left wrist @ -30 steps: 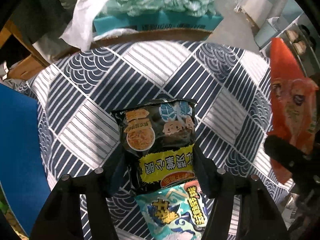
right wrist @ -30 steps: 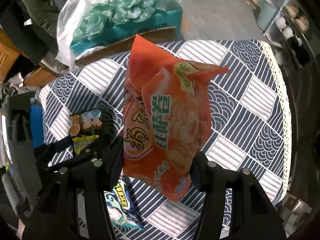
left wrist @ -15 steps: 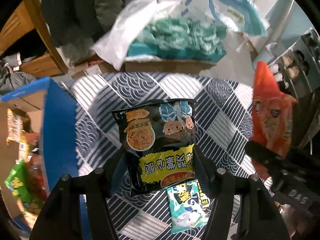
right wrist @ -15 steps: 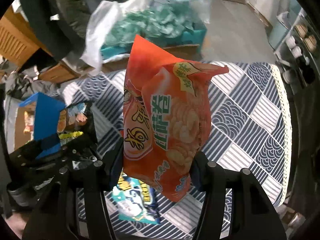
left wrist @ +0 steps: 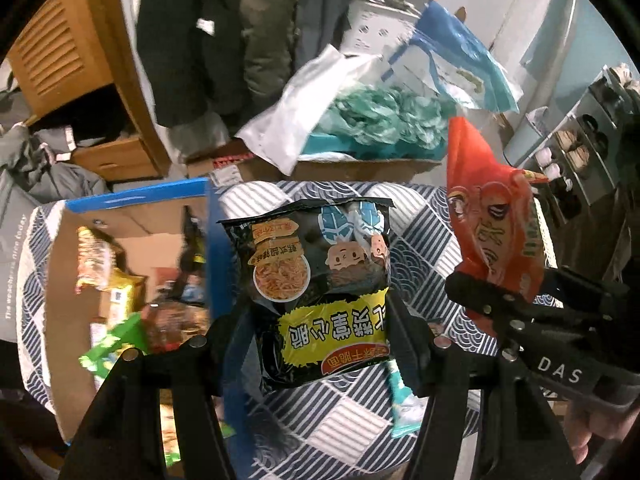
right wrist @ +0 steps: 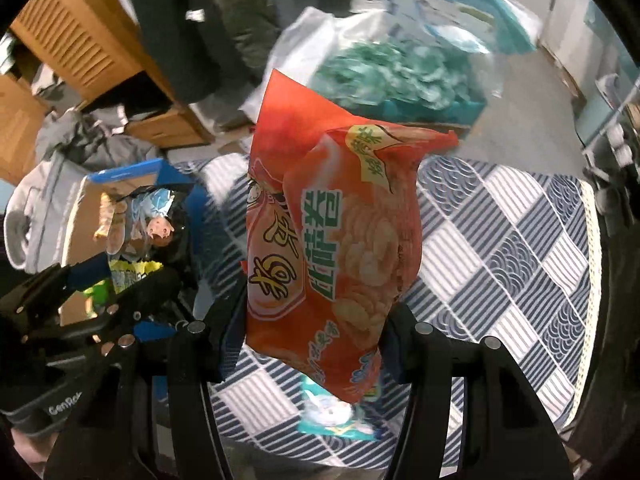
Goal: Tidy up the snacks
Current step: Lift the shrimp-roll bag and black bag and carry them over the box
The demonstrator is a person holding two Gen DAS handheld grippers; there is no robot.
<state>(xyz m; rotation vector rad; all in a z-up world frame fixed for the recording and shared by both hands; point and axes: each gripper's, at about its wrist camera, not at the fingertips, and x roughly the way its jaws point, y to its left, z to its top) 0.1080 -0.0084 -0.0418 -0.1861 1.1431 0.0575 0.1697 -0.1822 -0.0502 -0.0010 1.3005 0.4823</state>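
Both packets rose off the cloth toward the box at left | your left gripper (left wrist: 320,320) clamped the black noodle packet (left wrist: 316,292), your right gripper (right wrist: 312,320) the orange crisp bag (right wrist: 332,240) | you needed to clear the blue-rimmed carton's (left wrist: 136,200) wall before releasing.

1. The letters "DAS" are printed in white on the black body of the right gripper (left wrist: 516,280), seen in the left wrist view.
2. The letters "GenRo", cut off after that, stand on the grey body of the left gripper (right wrist: 120,280).
3. The black snack bag (left wrist: 316,292) carries upside-down Chinese characters on a yellow band.
4. The orange snack bag (right wrist: 336,240) carries large Chinese characters, green and yellow.
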